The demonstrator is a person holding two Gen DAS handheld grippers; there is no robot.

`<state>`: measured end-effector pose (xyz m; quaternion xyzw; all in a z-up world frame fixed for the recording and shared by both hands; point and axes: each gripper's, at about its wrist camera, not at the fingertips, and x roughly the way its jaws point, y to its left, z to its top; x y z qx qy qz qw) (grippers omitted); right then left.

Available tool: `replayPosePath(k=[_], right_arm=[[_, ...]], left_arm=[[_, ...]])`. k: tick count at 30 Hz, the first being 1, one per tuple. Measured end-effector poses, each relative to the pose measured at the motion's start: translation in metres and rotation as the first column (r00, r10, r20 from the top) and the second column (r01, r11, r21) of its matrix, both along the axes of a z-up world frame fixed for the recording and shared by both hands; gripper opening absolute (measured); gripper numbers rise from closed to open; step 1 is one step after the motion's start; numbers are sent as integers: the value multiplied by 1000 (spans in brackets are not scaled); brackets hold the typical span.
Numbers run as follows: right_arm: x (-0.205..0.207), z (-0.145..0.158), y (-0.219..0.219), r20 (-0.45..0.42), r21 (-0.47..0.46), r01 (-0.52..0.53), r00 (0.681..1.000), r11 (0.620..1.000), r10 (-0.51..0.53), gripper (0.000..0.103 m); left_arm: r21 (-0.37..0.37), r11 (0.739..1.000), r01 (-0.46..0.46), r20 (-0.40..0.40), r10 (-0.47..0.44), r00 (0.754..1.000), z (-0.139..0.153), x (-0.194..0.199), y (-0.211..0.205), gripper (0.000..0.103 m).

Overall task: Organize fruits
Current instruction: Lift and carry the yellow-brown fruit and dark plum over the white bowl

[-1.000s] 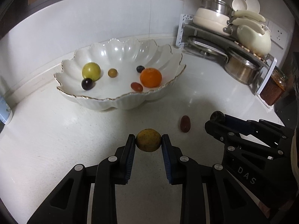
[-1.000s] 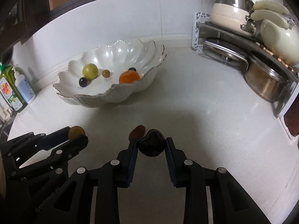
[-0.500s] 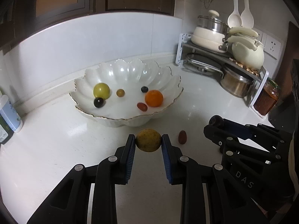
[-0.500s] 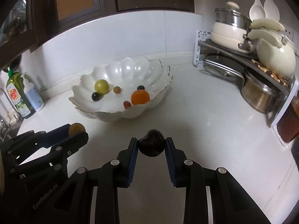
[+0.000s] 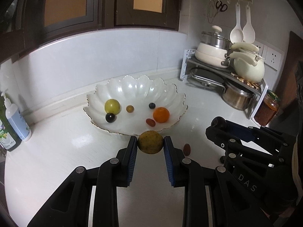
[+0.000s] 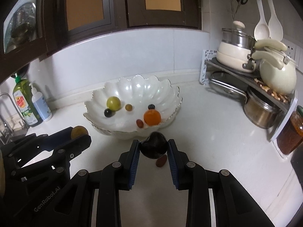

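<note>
- Tongs, left point(image 5: 150, 144): I see them pinching a speckled yellow-brown fruit point(image 5: 150, 141) at lower centre of the left view.
- Tongs, right point(image 6: 153, 147): pinching a glossy dark fruit point(image 6: 153, 147), lower centre of the right view.
- Scalloped white bowl point(image 5: 113, 87), mid-frame on the white table point(image 5: 56, 151): holds a yellow-green fruit point(image 5: 112, 106), an orange point(image 5: 161, 114), a black berry point(image 5: 110, 117) and a red oval fruit point(image 5: 150, 122).
- Loose reddish-brown oval fruit point(image 5: 187, 149): on the table, right of my left tongs.
</note>
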<state>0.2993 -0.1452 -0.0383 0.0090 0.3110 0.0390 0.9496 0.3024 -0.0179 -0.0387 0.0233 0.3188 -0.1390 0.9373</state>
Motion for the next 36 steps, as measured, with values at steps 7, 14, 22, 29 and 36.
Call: replayPosePath(k=[7, 14, 22, 29, 36], right_arm=[[2, 10, 10, 21, 2, -10, 1000, 1000, 10, 31], [6, 18, 20, 45, -2, -16, 999, 1000, 16, 31], [17, 28, 27, 71, -2, -9, 997, 1000, 9, 31], [31, 33, 31, 79, -4, 6, 997, 1000, -5, 31], [50, 32, 32, 64, -12, -2, 998, 1000, 2, 31]], left_arm=[[10, 1000, -11, 36, 11, 999, 11, -2, 10, 29], [14, 1000, -25, 65, 24, 998, 19, -1, 19, 29], [12, 999, -29, 88, 28, 996, 29, 9, 27, 29], [22, 999, -46, 96, 44, 994, 34, 28, 31, 29], [31, 998, -53, 98, 49, 994, 38, 46, 32, 29]])
